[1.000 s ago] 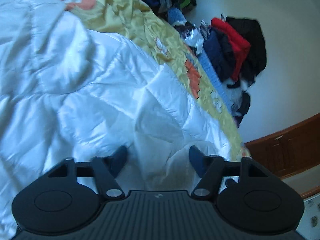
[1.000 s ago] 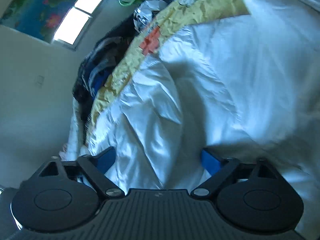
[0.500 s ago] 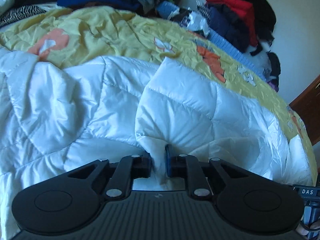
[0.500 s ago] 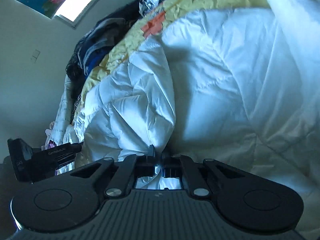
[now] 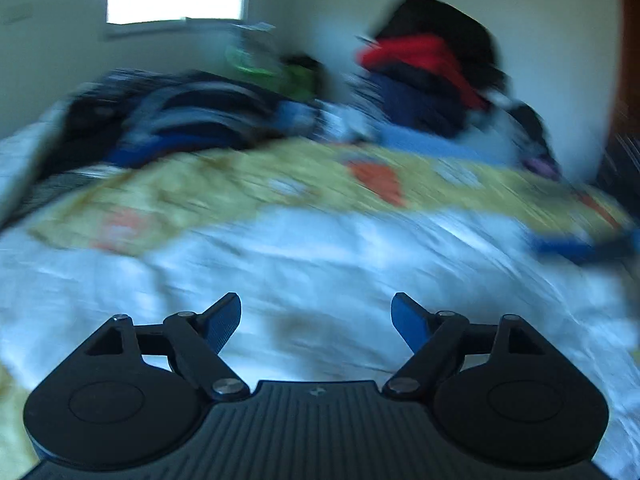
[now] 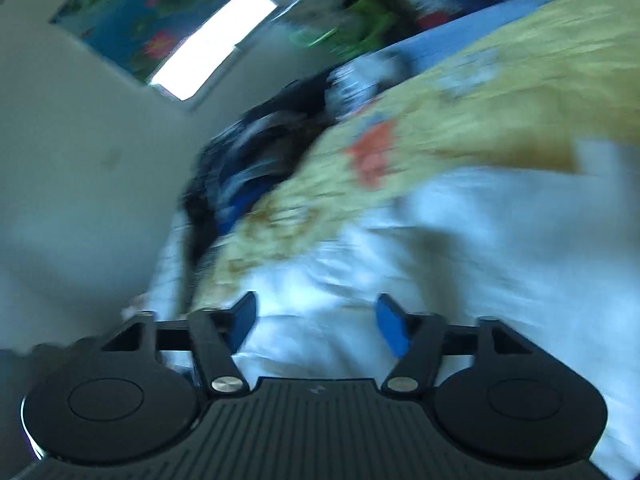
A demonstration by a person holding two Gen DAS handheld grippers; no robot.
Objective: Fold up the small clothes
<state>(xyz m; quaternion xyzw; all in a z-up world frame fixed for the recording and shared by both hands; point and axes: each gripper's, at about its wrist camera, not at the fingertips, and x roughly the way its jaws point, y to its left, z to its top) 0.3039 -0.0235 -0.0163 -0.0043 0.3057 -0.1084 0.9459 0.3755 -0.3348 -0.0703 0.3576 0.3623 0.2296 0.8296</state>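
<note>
Both tongs let go of the white quilted garment (image 5: 320, 264) since a moment ago.
Left tongs (image 5: 316, 320) and right tongs (image 6: 316, 324) are opening, nothing between them; yellow bedspread (image 5: 240, 188) at twelve o'clock.

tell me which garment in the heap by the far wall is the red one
The red garment sits near the top of the right-hand heap in the left wrist view, under a black garment and above a navy one. The left-hand heap shows only dark and blue clothes.
</note>
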